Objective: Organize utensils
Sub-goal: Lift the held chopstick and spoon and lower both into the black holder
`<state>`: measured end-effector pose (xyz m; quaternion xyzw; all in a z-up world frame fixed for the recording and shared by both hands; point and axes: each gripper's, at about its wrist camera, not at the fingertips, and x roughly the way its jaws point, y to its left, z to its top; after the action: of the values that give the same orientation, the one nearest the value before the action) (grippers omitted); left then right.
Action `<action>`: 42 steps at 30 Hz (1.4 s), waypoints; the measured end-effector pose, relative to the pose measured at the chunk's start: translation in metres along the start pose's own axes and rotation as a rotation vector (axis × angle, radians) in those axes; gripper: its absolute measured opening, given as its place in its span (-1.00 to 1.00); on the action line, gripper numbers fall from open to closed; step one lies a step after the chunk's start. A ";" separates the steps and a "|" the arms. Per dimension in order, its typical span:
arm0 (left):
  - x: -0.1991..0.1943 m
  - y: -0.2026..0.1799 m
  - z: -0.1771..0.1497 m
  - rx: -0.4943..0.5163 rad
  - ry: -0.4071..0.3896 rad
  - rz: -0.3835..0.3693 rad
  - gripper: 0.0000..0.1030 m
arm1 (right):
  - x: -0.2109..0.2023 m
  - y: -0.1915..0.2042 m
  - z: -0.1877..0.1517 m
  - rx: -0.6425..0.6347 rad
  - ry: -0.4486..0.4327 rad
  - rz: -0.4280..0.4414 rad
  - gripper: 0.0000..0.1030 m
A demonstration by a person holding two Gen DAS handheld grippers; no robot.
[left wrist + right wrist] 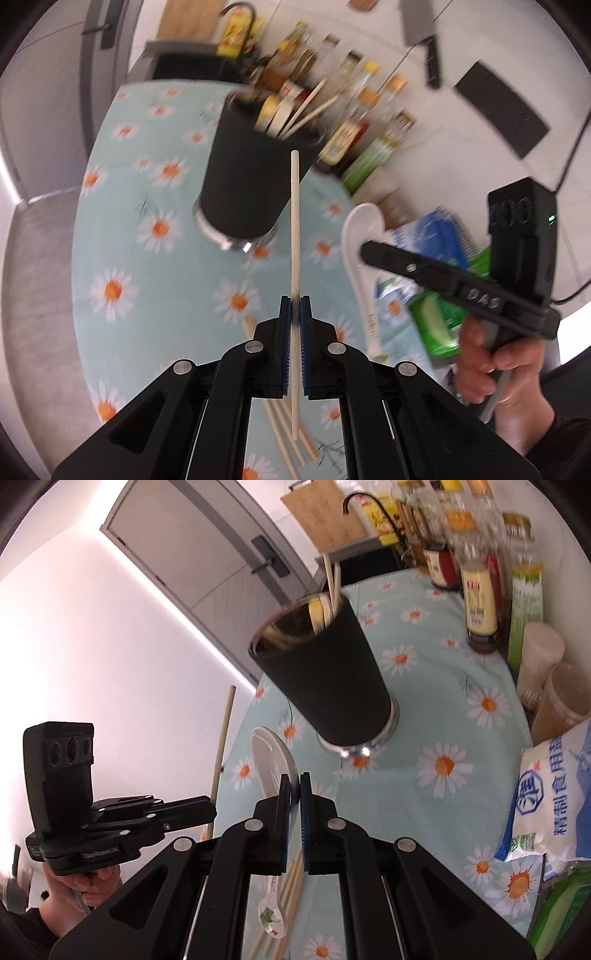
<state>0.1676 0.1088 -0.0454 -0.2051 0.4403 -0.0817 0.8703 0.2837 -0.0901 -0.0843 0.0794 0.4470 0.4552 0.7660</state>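
My left gripper (294,306) is shut on a pale wooden chopstick (294,229) and holds it upright above the table, just in front of the black utensil cup (255,177). The cup holds chopsticks (306,107) and other utensils. My right gripper (294,784) is shut on a white ceramic spoon (271,760), lifted over the cloth near the cup (328,679). The spoon also shows in the left wrist view (356,236), held by the right gripper (369,251). The left gripper (207,812) with its chopstick (223,746) shows at the left of the right wrist view.
Several loose chopsticks (284,435) lie on the daisy tablecloth (147,266) below the grippers. Sauce and oil bottles (480,602) line the back edge. A salt bag (546,797) and green packets (439,325) sit at the right. A knife (421,33) hangs on the wall.
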 end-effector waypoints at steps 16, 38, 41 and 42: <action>-0.036 -0.005 0.081 0.028 -0.344 -0.089 -0.93 | -0.011 0.018 0.081 -0.003 -0.307 0.006 -0.88; -0.021 -0.007 0.146 0.139 -0.637 -0.017 -0.93 | 0.017 -0.005 0.147 -0.047 -0.536 -0.074 -0.88; -0.011 -0.001 0.146 0.142 -0.640 -0.006 -0.93 | 0.028 -0.014 0.147 -0.035 -0.529 -0.088 -0.88; -0.007 0.001 0.145 0.140 -0.638 0.000 -0.93 | 0.031 -0.017 0.147 -0.030 -0.523 -0.085 -0.88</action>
<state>0.2792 0.1538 0.0361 -0.1602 0.1385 -0.0435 0.9764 0.4110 -0.0345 -0.0259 0.1643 0.2299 0.3931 0.8750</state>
